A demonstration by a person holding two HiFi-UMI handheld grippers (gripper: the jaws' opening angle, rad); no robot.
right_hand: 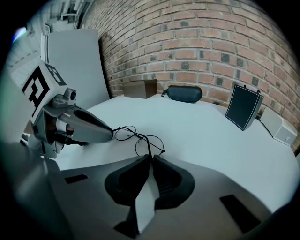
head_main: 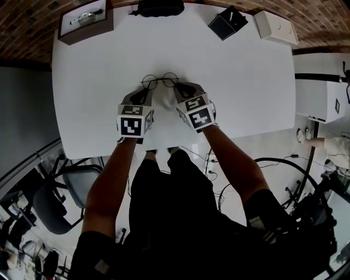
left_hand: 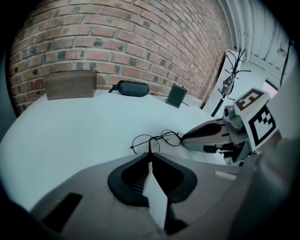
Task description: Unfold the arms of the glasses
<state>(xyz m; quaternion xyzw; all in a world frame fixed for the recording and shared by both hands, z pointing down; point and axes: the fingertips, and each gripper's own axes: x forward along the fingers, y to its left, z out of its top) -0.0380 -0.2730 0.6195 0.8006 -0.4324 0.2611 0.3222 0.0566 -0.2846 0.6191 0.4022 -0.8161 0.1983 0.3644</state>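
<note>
White table [head_main: 98, 109] lies under both grippers, with a red brick wall [left_hand: 117, 42] behind its far edge.

Nearest the person, the left gripper [left_hand: 150, 154] has its dark padded jaws pressed together on a thin wire arm of the glasses. The right gripper [right_hand: 150, 158] is likewise pinched onto the arm on the other side. Each carries its marker cube on top, and the two tools point inward toward each other.

Just beyond their tips, near the middle of the table, rest the round-lensed glasses of thin black wire [head_main: 160, 81]. The lenses are side by side and face away from the person, and each arm runs back into one pair of jaws.

Well beyond, along the far edge, stand a dark brown wooden box [head_main: 86, 21] at the left and a black oval glasses case [head_main: 160, 7]. To their right are a tilted flat black panel [head_main: 227, 23] and a small white box [head_main: 276, 27].
</note>
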